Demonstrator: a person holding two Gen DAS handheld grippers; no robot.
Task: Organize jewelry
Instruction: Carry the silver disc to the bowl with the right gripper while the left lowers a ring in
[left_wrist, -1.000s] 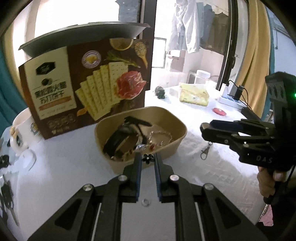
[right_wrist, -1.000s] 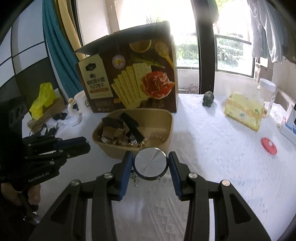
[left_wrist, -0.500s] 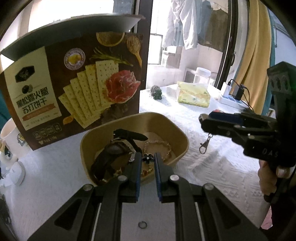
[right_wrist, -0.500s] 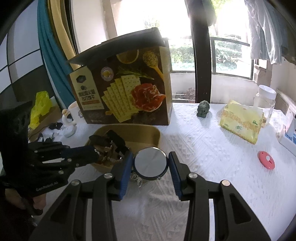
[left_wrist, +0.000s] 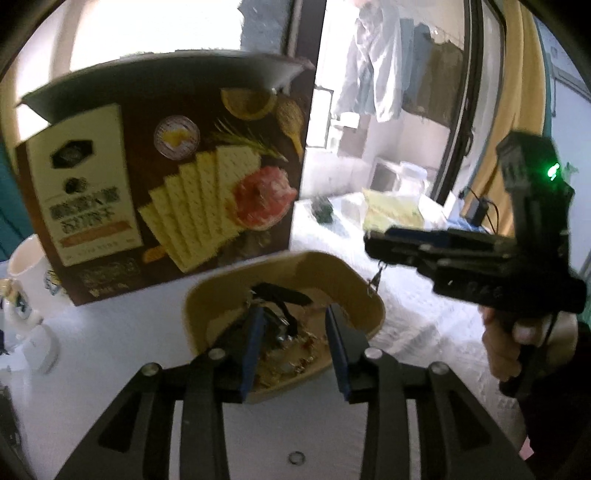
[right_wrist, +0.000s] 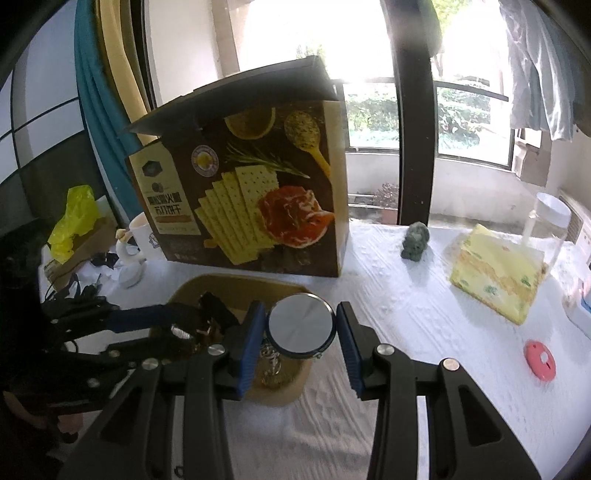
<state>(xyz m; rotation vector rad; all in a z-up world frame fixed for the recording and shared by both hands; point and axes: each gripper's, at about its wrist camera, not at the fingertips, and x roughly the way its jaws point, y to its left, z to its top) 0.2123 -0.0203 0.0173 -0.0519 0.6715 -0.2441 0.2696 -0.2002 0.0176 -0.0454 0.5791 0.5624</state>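
Observation:
A tan bowl (left_wrist: 332, 267) (right_wrist: 236, 293) on the white cloth holds a black watch (left_wrist: 282, 295), a bracelet and other jewelry. My left gripper (left_wrist: 294, 325) is open, its fingers spread over the bowl's near part; it shows at the left of the right wrist view (right_wrist: 155, 325). My right gripper (right_wrist: 301, 332) is shut on a round silver disc (right_wrist: 301, 325) with a keyring clasp (left_wrist: 375, 282) dangling below it, just over the bowl's right rim. It appears in the left wrist view (left_wrist: 373, 245) at the right.
A large cracker box (right_wrist: 251, 195) stands right behind the bowl. A white mug (left_wrist: 22, 291) is at the left. A small dark figurine (right_wrist: 415, 242), a yellow pack (right_wrist: 498, 273), a clear jar (right_wrist: 545, 229) and a pink disc (right_wrist: 540, 360) lie to the right.
My left gripper has opened and the black flower piece it pinched is gone from between its fingers. Both grippers have moved in closer over the bowl.

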